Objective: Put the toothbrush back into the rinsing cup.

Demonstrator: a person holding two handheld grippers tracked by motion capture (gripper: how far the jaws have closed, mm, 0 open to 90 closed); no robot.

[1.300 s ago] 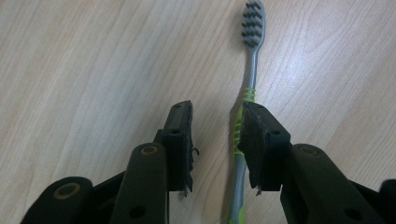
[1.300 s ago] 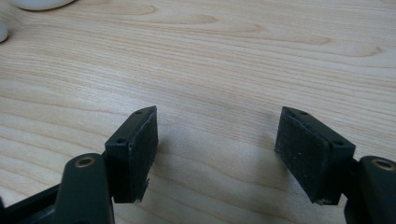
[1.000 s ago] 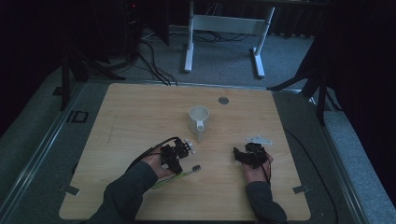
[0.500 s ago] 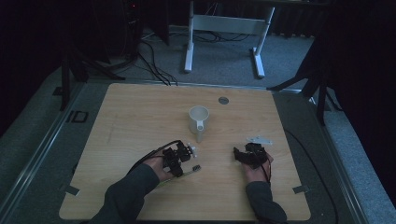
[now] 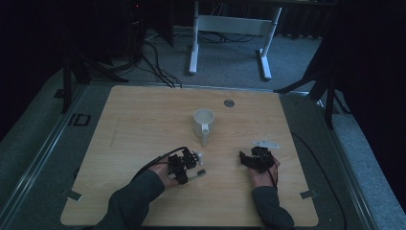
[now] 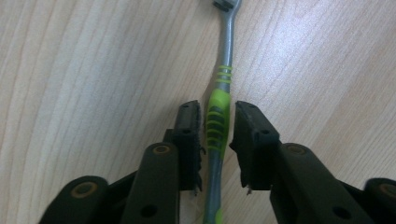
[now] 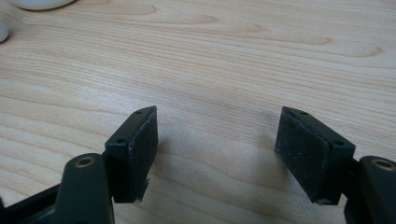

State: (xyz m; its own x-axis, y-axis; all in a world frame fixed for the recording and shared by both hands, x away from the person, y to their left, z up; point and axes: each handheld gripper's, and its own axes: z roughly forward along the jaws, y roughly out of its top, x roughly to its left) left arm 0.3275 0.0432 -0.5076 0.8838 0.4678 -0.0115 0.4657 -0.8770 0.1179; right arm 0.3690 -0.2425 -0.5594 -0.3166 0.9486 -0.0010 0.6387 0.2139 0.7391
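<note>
A green and grey toothbrush (image 6: 217, 121) lies flat on the wooden table (image 5: 143, 124), with its head (image 5: 200, 173) pointing right in the high view. My left gripper (image 6: 217, 109) straddles the green handle. Its jaws have just been closing and now stand a sliver off each side of the handle, not pressing on it. In the high view the left gripper (image 5: 190, 167) is at the table's front centre-left. My right gripper (image 7: 218, 114) rests low over bare wood, open wide with nothing between the pads. It sits front right in the high view (image 5: 249, 159).
A white mug (image 5: 203, 122) stands upright at the table's middle, handle toward me; its base edge shows in the right gripper view (image 7: 39, 3). A small round grommet (image 5: 229, 102) lies near the far edge. A white desk frame (image 5: 230, 28) and cables are on the floor beyond.
My left gripper has edged slightly toward me and to the right, down over the toothbrush. The right hand, the mug and the toothbrush have stayed put.
</note>
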